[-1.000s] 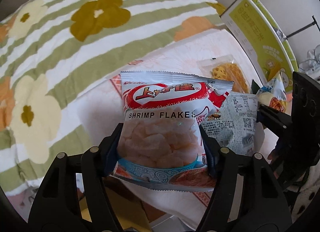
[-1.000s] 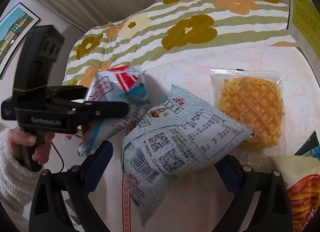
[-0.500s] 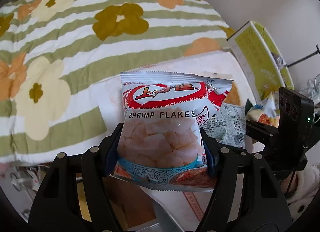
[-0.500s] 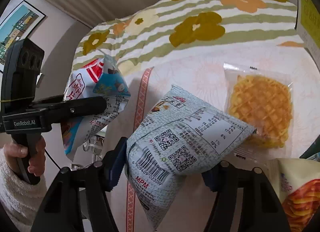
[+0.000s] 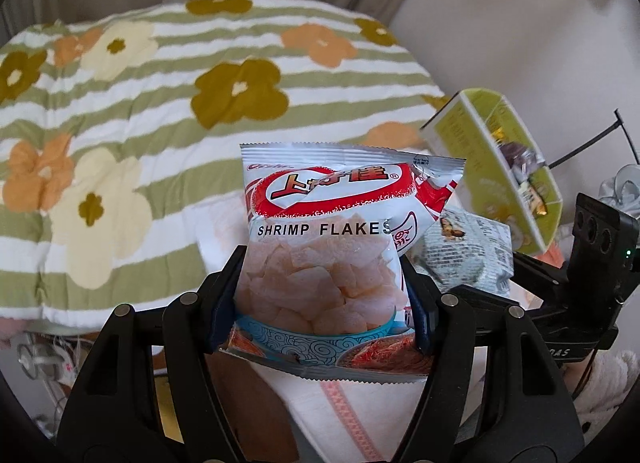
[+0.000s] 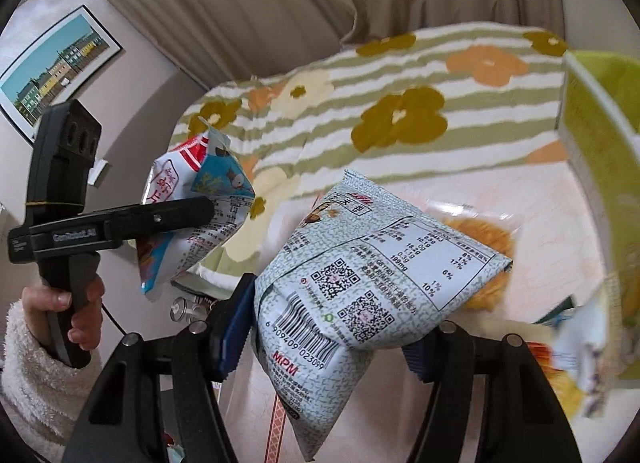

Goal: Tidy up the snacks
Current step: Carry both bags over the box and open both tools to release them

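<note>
My left gripper (image 5: 320,295) is shut on a white and red shrimp flakes bag (image 5: 320,223), which stands upright between the pads, lifted off the surface. My right gripper (image 6: 328,335) is shut on a pale grey-green snack bag (image 6: 380,263) with barcodes facing me, also held in the air. In the right wrist view the left gripper (image 6: 200,209) and the shrimp flakes bag (image 6: 192,183) hang at the left, held by a hand (image 6: 80,303) in a fluffy white sleeve. The grey-green bag (image 5: 468,251) shows at the right of the left wrist view.
A waffle packet (image 6: 488,239) lies on the pink-patterned cloth (image 6: 540,223) behind the grey-green bag. A green box (image 5: 492,159) with small snacks inside stands at the right. Another snack bag (image 6: 580,343) lies blurred at lower right. A floral striped quilt (image 5: 160,103) covers the bed beyond.
The right gripper's jaws closed on the grey-green bag. Both grippers then rose with their bags, so the bed and cloth sit lower and farther off in both views.
</note>
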{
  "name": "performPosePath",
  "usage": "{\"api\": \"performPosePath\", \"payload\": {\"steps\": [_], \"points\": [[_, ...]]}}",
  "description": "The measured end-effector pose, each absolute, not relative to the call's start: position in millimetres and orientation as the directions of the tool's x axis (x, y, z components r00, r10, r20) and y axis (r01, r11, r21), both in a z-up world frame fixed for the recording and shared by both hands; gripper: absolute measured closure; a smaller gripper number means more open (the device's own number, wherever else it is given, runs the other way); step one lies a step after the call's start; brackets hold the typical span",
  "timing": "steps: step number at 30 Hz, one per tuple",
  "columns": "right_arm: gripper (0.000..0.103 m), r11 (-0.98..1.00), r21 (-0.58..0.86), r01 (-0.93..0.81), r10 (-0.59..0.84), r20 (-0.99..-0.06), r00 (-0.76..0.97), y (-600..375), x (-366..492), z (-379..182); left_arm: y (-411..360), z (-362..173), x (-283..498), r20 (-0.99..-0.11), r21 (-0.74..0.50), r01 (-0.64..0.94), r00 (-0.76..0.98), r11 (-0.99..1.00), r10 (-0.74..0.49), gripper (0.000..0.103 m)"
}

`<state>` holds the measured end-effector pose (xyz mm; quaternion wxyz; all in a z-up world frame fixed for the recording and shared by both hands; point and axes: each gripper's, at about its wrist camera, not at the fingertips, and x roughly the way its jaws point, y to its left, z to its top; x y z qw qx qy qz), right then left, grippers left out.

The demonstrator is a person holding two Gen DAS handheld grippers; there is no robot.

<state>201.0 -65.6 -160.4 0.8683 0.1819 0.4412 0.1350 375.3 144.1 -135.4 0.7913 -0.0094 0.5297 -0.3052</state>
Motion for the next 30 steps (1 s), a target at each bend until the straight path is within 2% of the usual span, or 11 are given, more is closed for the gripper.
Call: {"api": "performPosePath", "payload": {"steps": [7, 14, 24, 30], "points": [[0.043, 0.896, 0.437, -0.075, 0.381, -0.672, 0.636, -123, 184, -117, 90, -84, 365, -0.801, -0.316, 0.514, 0.305, 0.797, -0.515, 0.038], [0.043, 0.906, 0.411, -0.098, 0.367, -0.649, 0.666, -207, 168, -87, 11, -55, 347, -0.773, -0.303, 0.52, 0.356, 0.799, -0.525, 0.038], [0.043, 0.907, 0.405, -0.115, 0.365, -0.619, 0.696, -337, 169, -65, -130, -57, 335, -0.761, -0.343, 0.474, 0.365, 0.811, -0.536, 0.038], [0.043, 0.898, 0.431, -0.093, 0.368, -0.616, 0.697, -405, 184, -63, -199, -72, 340, -0.794, -0.325, 0.461, 0.341, 0.826, -0.503, 0.038]]}}
